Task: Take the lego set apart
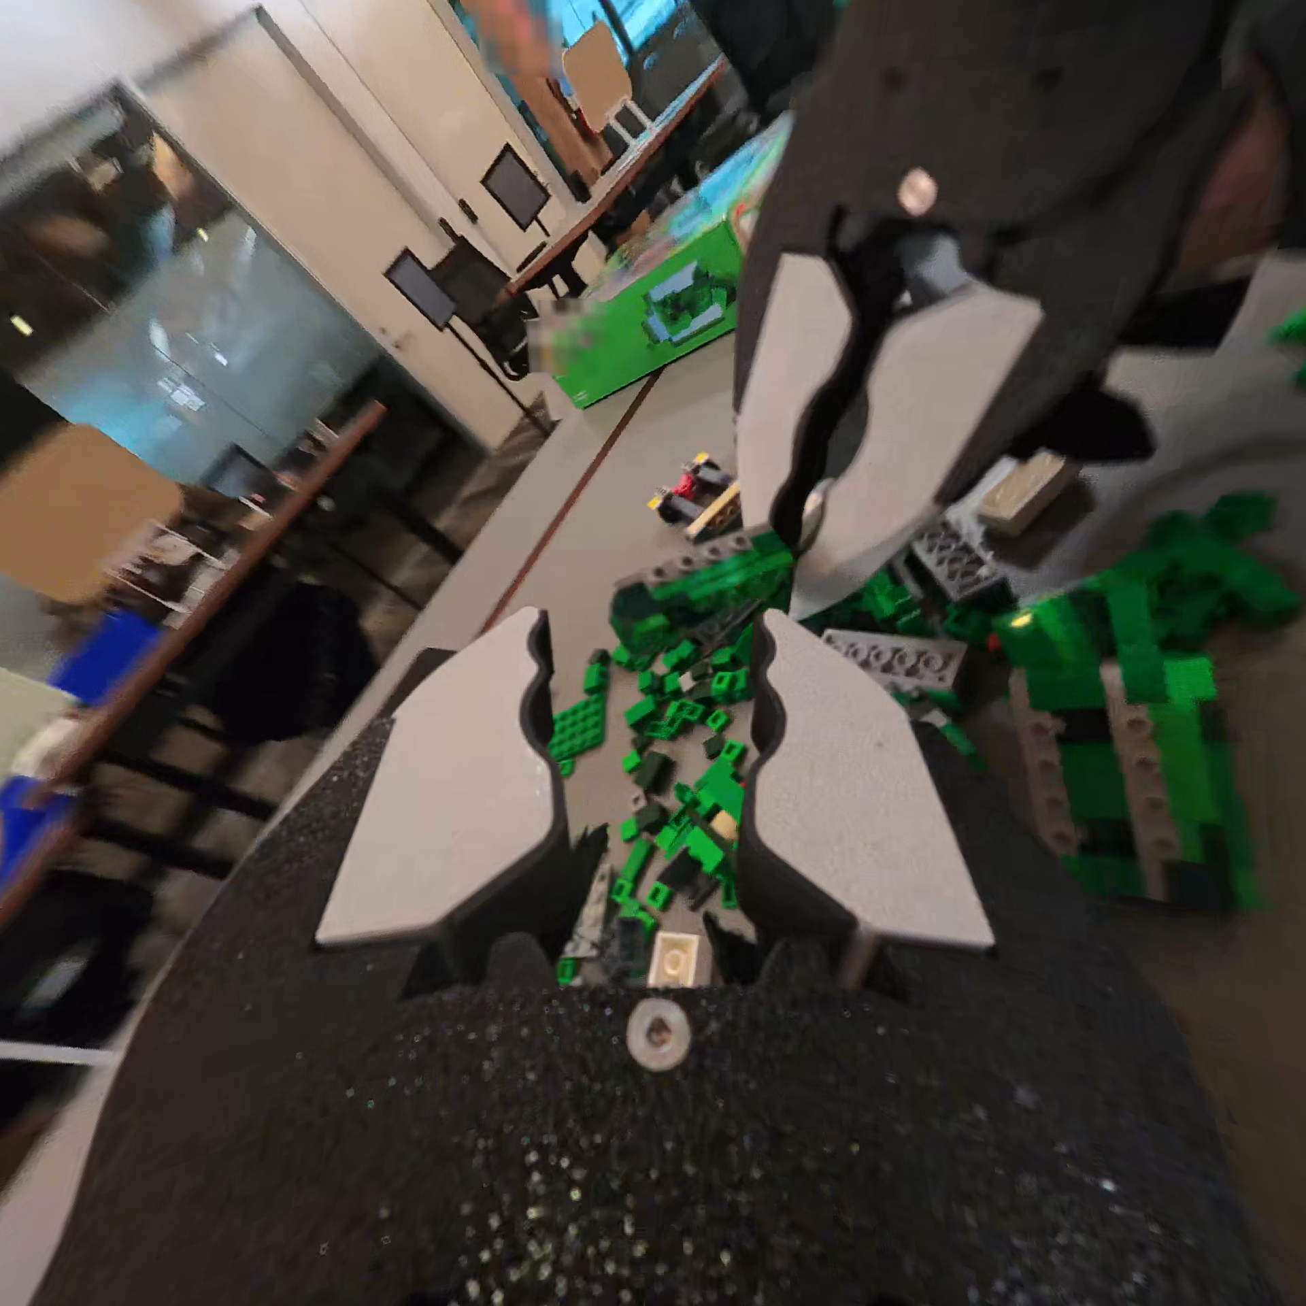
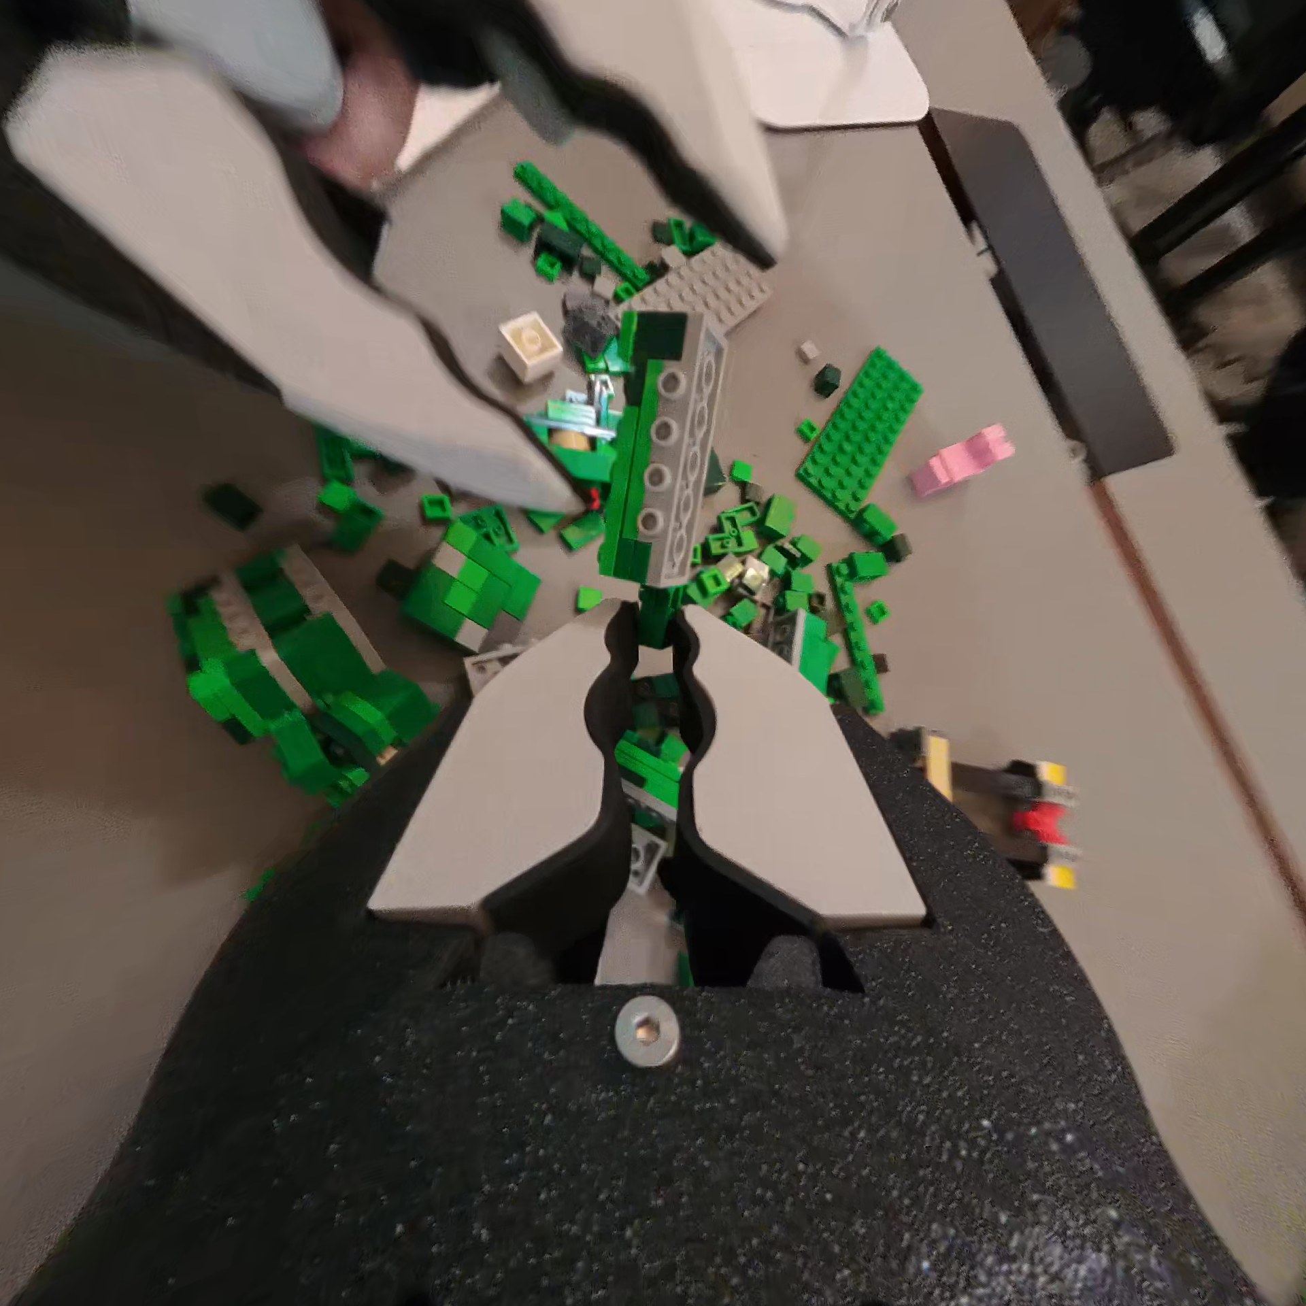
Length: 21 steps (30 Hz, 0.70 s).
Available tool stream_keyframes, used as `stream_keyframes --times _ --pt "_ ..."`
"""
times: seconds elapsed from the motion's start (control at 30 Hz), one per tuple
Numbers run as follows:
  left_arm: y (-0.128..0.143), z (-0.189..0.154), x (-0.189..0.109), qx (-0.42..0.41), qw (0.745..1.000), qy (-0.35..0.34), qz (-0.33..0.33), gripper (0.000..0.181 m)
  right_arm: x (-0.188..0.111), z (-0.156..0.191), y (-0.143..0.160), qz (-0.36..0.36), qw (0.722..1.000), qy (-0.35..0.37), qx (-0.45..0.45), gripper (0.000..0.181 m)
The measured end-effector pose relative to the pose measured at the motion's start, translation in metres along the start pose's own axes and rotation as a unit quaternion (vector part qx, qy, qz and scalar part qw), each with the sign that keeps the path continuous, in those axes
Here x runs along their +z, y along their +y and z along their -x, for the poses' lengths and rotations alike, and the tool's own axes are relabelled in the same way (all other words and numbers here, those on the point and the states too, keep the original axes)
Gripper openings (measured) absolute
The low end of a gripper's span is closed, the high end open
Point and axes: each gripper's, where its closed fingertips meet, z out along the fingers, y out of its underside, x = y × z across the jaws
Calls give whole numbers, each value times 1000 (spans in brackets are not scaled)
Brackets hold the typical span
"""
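Note:
My right gripper (image 2: 649,613) is shut on the near end of a long green and grey lego chunk (image 2: 664,452) and holds it above the table. In the left wrist view the right gripper (image 1: 795,540) comes down from the top right with that chunk (image 1: 699,586) at its tips. My left gripper (image 1: 654,636) is open and empty, with its tips just short of the chunk's far end. In the right wrist view the left gripper (image 2: 668,371) reaches in from the top left with its jaws wide apart on either side of the chunk. Loose green pieces (image 1: 671,763) lie under both grippers.
A large green and grey assembly (image 2: 283,657) lies on the grey table (image 2: 848,212). A green plate (image 2: 862,431), a grey plate (image 2: 707,290), a pink piece (image 2: 961,459), a white brick (image 2: 530,346) and a small black, red and yellow model (image 2: 1018,813) lie around. A green box (image 1: 650,318) stands farther back. One gripper's finger ends stand about 6 cm off the other's.

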Motion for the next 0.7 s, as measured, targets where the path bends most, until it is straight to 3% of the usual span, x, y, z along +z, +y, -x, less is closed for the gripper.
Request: stream_keyframes --times 0.1,0.23,0.43,0.53,0.7 --pt "1 -5 2 120 992 -36 18 54 -4 1 -1 -2 997 -32 68 9" --pt "-5 -12 3 276 957 -81 22 51 -6 8 1 20 992 -62 112 9" --pt "-3 -20 8 409 905 -109 42 30 -4 25 1 48 983 -101 144 9" --pt "-4 -16 6 418 900 -116 46 23 -6 28 -4 31 975 -126 180 9" --pt "-14 -2 1 305 945 -117 24 19 -22 23 -31 -94 920 -227 305 9"
